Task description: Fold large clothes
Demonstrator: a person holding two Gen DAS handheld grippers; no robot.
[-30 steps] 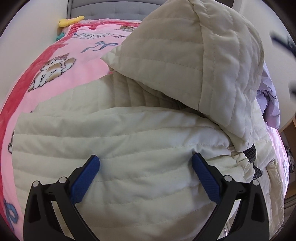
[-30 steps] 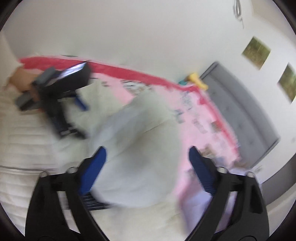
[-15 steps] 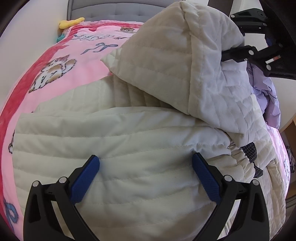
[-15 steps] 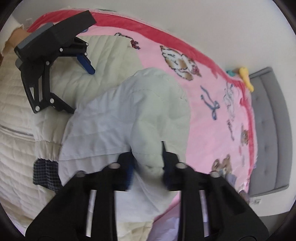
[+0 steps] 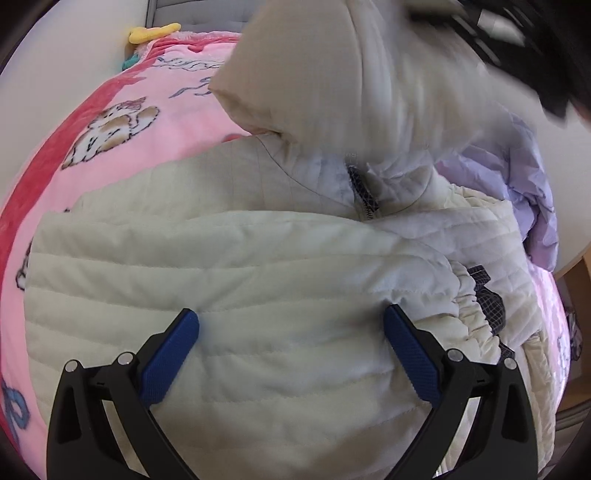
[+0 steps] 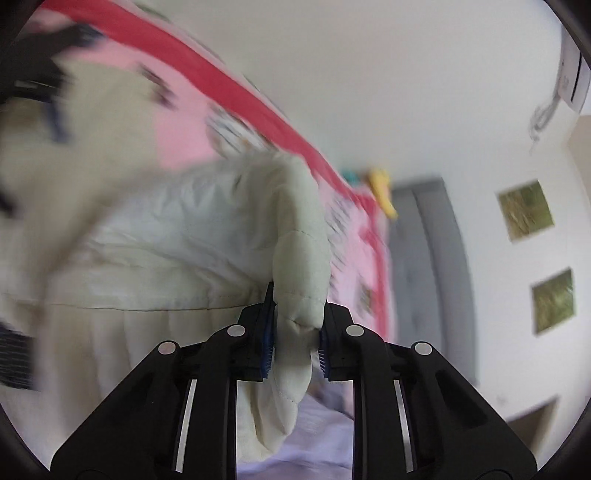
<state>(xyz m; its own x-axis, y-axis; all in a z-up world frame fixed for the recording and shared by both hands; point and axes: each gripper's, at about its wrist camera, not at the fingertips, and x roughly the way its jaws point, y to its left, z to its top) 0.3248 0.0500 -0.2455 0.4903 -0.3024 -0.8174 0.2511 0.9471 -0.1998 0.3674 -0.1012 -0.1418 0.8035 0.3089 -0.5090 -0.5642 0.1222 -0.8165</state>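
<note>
Right tool (image 6: 295,332) pinches the jacket's hood (image 6: 299,258); left tool (image 5: 291,347) gapes wide over the jacket (image 5: 221,280). The puffy hood might slip free.

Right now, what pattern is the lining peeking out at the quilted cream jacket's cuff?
Dark navy with a fine pale grid check lining, clearest in the left wrist view.

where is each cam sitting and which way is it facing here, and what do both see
Left wrist: sits on the left gripper, angled down at the folded cream quilted jacket on the pink blanket; its two blue pads stand wide apart.
Right wrist: sits on the right gripper, looking along the bed toward the grey headboard; its pads are clamped on the jacket's hood edge.
Shared: jacket, blanket, headboard, yellow toy.
</note>
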